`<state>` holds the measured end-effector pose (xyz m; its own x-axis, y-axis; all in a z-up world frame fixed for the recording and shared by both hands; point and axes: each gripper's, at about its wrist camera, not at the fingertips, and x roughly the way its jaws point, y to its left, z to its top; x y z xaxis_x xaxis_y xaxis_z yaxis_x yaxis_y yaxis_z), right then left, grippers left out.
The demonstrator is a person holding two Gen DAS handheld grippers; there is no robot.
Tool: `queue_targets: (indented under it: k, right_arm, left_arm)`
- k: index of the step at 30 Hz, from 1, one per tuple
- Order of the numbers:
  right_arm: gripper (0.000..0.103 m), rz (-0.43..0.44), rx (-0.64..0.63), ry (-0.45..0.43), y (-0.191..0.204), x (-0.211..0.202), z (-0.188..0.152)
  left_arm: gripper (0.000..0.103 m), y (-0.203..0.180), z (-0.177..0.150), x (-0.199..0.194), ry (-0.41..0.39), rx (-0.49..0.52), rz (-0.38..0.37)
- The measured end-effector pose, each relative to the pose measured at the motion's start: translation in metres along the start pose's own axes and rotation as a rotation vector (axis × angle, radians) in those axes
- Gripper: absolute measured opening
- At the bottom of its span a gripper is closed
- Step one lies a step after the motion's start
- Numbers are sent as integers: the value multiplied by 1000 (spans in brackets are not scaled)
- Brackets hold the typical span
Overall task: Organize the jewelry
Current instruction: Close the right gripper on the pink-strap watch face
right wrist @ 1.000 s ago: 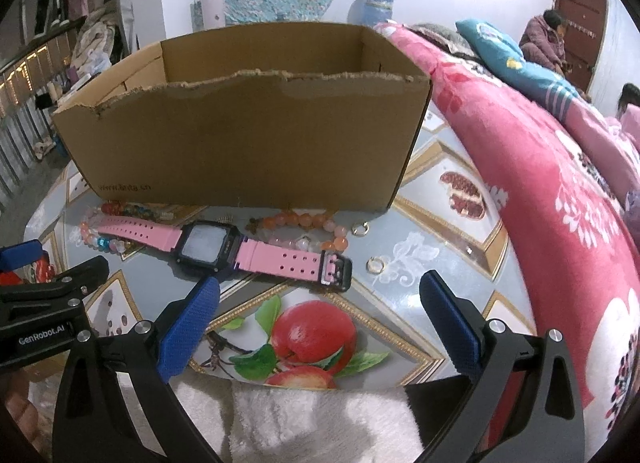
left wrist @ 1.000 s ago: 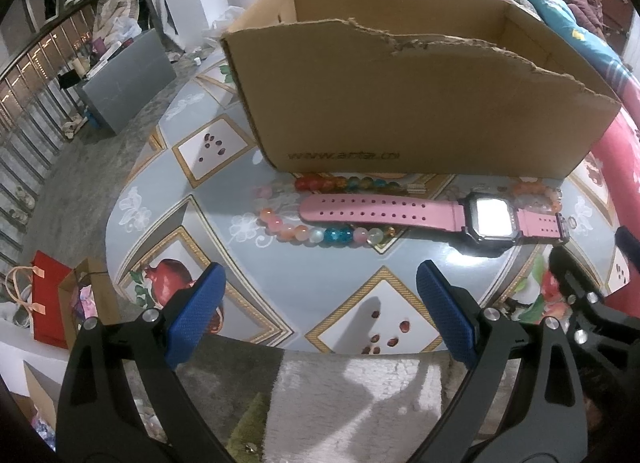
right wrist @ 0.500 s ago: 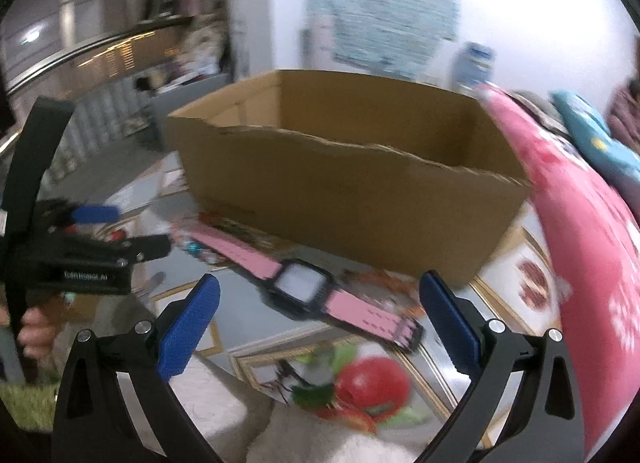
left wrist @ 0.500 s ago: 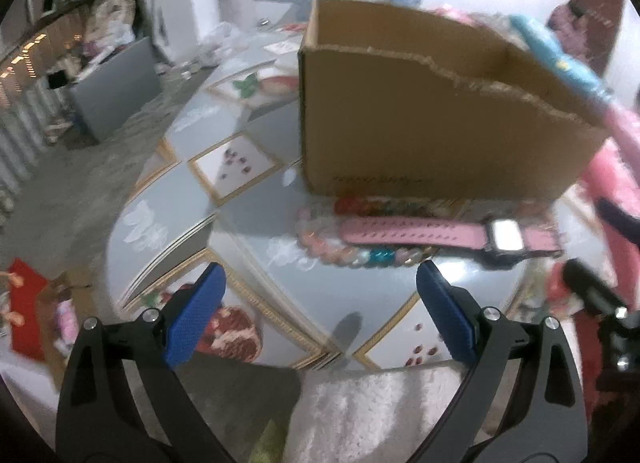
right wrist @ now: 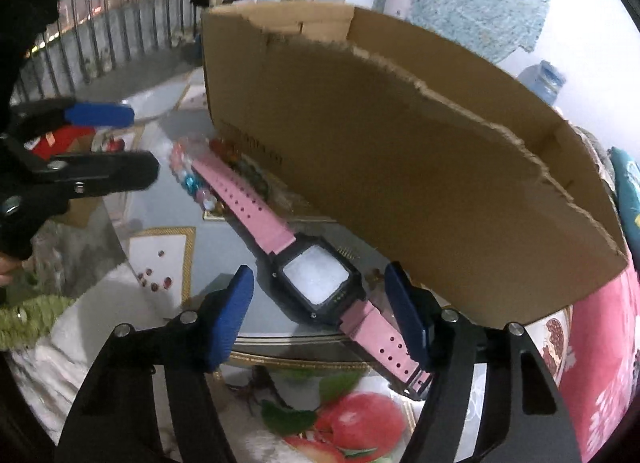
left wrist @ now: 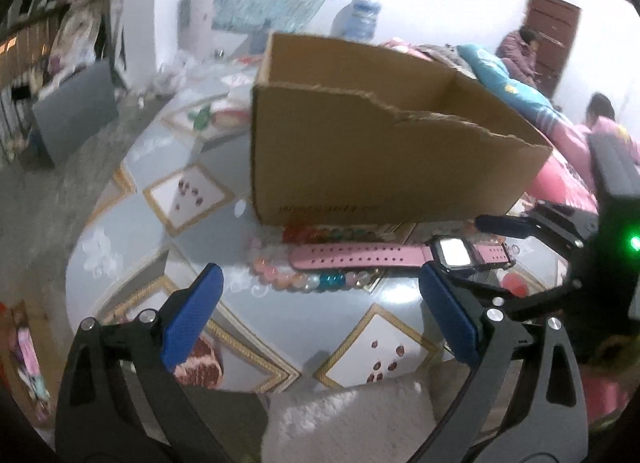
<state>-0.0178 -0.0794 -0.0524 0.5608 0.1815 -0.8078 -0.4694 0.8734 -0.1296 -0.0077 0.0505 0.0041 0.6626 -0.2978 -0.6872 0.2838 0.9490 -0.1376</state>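
Watch (right wrist: 316, 283) between the pads of the right gripper (right wrist: 320, 315), not yet pinched.

Lay flat on the patterned table (right wrist: 160, 251), just before the torn cardboard box (right wrist: 400, 167), black case straight ahead of the right gripper and between its blue fingertips (right wrist: 234, 315), pink strap running away toward the far left and back under the right-hand fingertip. Jaws had just been closing around the case, a gap left on either side. Beaded bracelet (left wrist: 296, 281) lay under the far strap end, ahead of the left gripper (left wrist: 320, 315) and slightly right of its middle. Left gripper spread wide, holding nothing, well short of the watch (left wrist: 400, 257).
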Motion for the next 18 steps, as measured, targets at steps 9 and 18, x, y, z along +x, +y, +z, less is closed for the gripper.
queue_targets:
  k: [9, 18]
  right_arm:
    - [50, 162, 58, 109, -29, 2, 3]
    - [50, 415, 197, 180, -73, 3, 3]
  left_arm:
    - [91, -38, -5, -6, -81, 240, 40]
    - [46, -94, -17, 10, -82, 575, 84]
